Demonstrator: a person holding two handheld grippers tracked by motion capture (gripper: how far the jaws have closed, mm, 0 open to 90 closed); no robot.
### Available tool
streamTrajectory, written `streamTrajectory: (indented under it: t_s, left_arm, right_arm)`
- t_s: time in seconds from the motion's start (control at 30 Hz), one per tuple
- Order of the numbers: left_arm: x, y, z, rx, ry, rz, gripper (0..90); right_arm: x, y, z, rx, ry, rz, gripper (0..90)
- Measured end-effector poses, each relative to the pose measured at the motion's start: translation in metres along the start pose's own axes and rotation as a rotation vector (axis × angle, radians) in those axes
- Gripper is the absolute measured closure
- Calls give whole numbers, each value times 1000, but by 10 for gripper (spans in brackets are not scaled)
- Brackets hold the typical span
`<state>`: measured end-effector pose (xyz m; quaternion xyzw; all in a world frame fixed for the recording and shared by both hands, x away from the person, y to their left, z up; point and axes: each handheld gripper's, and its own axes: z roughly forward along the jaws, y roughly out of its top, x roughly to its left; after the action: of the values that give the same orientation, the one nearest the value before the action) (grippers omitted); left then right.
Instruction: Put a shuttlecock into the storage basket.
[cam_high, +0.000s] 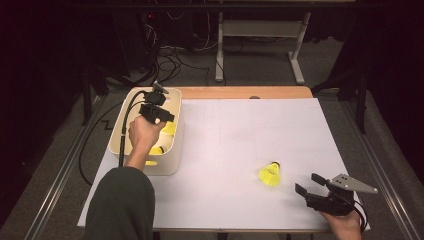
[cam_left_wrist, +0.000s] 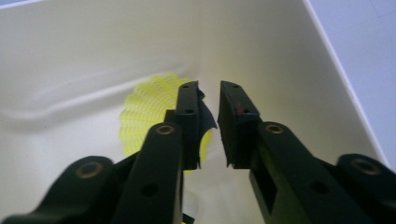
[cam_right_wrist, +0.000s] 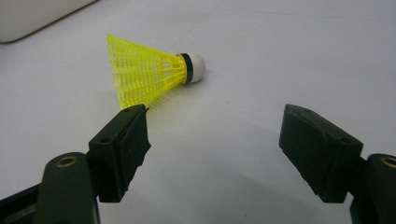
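Shuttlecock (cam_right_wrist: 149, 74) on worktop (cam_high: 225, 150), at 11 o'clock of right gripper (cam_right_wrist: 212, 149), fingers spread; left gripper (cam_left_wrist: 208, 126) parted over bin (cam_high: 172, 95).

- Shuttlecock (cam_high: 270, 174) on the table: bright yellow mesh skirt, white cork tip, black band between them.
- Bin (cam_high: 120, 131): cream, with yellow shuttlecocks (cam_high: 169, 129) inside.
- Table sheet (cam_high: 240, 150): plain white.
- Left gripper (cam_high: 161, 119) and right gripper (cam_high: 308, 185): black.
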<state>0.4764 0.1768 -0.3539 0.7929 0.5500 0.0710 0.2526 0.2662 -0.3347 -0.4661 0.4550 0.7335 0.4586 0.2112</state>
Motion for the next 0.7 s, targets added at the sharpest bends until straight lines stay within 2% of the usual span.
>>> streamTrajectory:
  t_s: [0.1,0.27,0.37,0.7]
  left_arm:
    - [-1,0,-4,-18,6,-3,653]
    - [-3,-2,-15,-54,16,3,538]
    - [-5,-4,-24,-93,22,5,499]
    - [-8,-7,-39,-130,28,18,443]
  right_arm:
    - [0,0,0,0,-1,2,247]
    - [0,0,0,-1,-1,0,247]
    - [0,0,0,-2,-1,-2,247]
    - [0,0,0,-3,-2,-4,248]
